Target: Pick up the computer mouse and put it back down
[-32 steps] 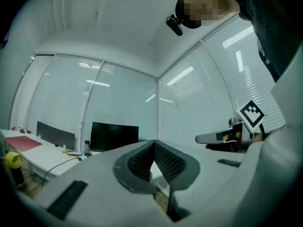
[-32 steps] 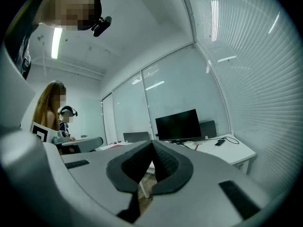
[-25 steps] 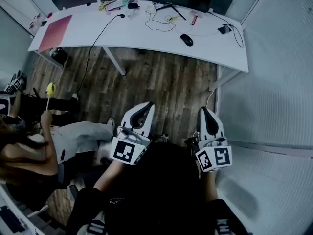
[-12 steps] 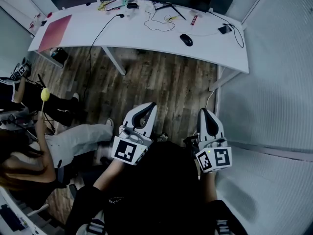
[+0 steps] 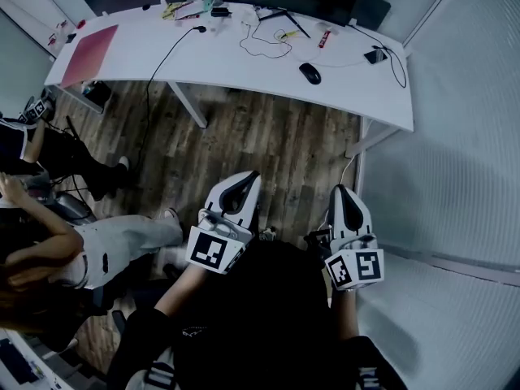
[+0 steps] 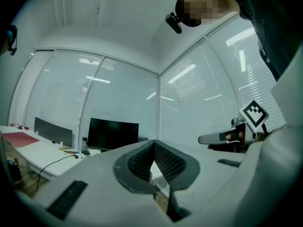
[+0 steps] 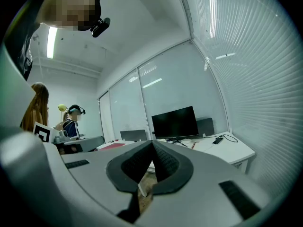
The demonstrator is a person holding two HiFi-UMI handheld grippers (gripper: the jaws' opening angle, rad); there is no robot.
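Nearer the desk (image 5: 227, 62) than a second ago. One computer mouse (image 5: 309, 73), lying diagonally, upper-left to lower-right. Two closed, empty tools: left gripper (image 5: 244, 177), right gripper (image 5: 340, 190).

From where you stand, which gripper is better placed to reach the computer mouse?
Right, probably: the computer mouse lies more in line with the right gripper than the left gripper. Both are shut and far from the desk.

The head view is dim and blue-tinted, and its edges bend outward. The white desk (image 5: 244, 55) far ahead of the left gripper (image 5: 249, 175) and right gripper (image 5: 339, 188) is brightest, and the floor (image 5: 276, 145) between is dull. Both gripper views are brighter, with black corners. A ceiling strip light (image 7: 50, 41) glares above the right gripper, reflections streak the glass walls (image 6: 118, 98), and the close jaws look soft.
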